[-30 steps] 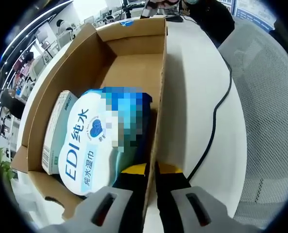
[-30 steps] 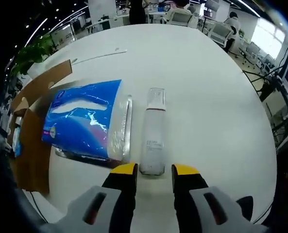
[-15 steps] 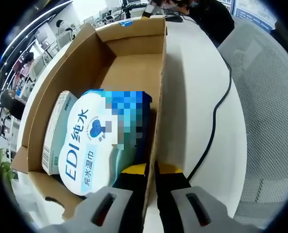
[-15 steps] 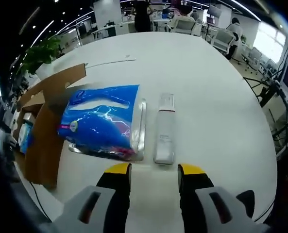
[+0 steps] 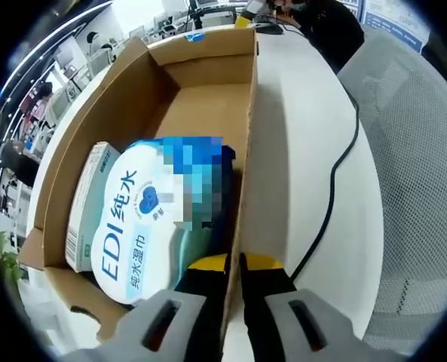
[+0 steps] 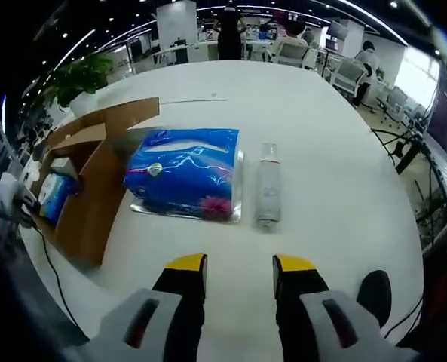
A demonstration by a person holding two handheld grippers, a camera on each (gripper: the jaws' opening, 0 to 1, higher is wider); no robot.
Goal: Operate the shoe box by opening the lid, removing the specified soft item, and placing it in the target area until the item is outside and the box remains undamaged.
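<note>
An open cardboard shoe box lies on the white table. Inside it rests a soft pack of wet wipes with blue print, beside a flat white carton. My left gripper is shut on the box's right wall near its close end. In the right gripper view the box stands at the left, with the wipes inside. A blue tissue pack and a clear bottle lie on the table to its right. My right gripper hovers open, well short of them, holding nothing.
A black cable runs over the table right of the box. A grey mesh chair stands past the table edge. Bare white table stretches beyond the bottle. A potted plant and office desks are far behind.
The right gripper has drawn back from the bottle and tissue pack, so both look smaller and more of the box shows. The left gripper still clamps the box wall.
</note>
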